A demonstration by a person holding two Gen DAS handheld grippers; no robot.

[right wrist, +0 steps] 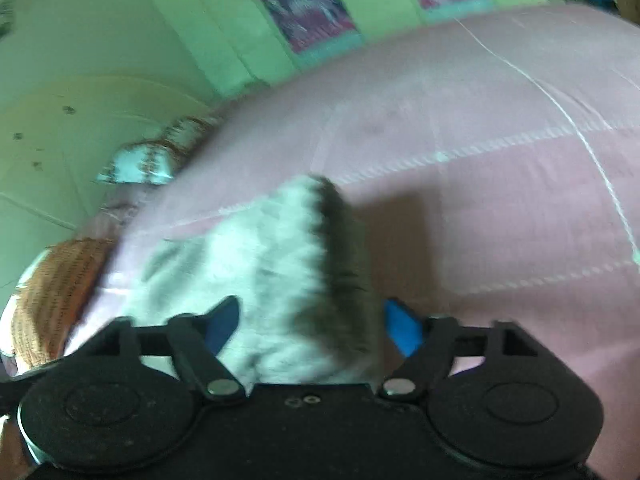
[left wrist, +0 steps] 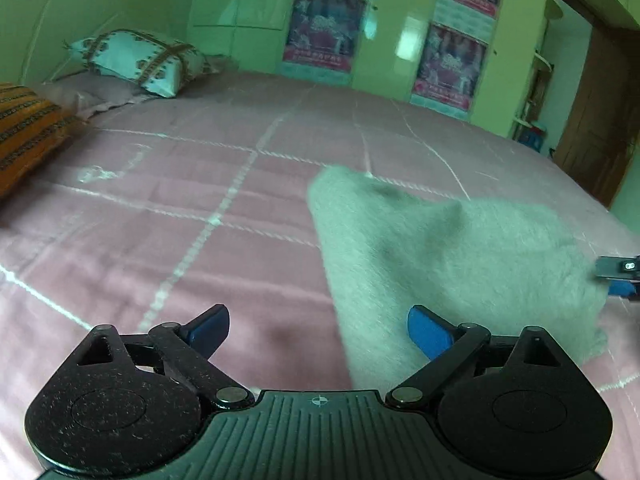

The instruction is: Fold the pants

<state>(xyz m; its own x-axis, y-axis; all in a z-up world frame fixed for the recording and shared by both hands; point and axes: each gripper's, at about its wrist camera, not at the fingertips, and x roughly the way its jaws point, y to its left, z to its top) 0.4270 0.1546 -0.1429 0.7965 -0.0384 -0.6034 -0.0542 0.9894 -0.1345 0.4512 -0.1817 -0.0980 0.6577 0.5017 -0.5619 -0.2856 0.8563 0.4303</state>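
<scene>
Grey pants [left wrist: 452, 264] lie bunched in a folded heap on the pink bed [left wrist: 180, 208], well short of its pillows; left gripper [left wrist: 318, 330] and right gripper [right wrist: 310, 326] both have jaws apart, gripping nothing, likely released so the fold settles.

We see our left gripper [left wrist: 318, 332] tipped downward, its blue fingers [left wrist: 208, 330] spread wide with nothing pressed between the pads. At the far right edge of the left wrist view, the tip of our right gripper [left wrist: 618, 278] pokes in sideways. From the right wrist camera, our right gripper [right wrist: 312, 330] also points downward, rolled to one side, blue fingers [right wrist: 402, 330] parted wide, pads gripping nothing. The picture there is blurred.
</scene>
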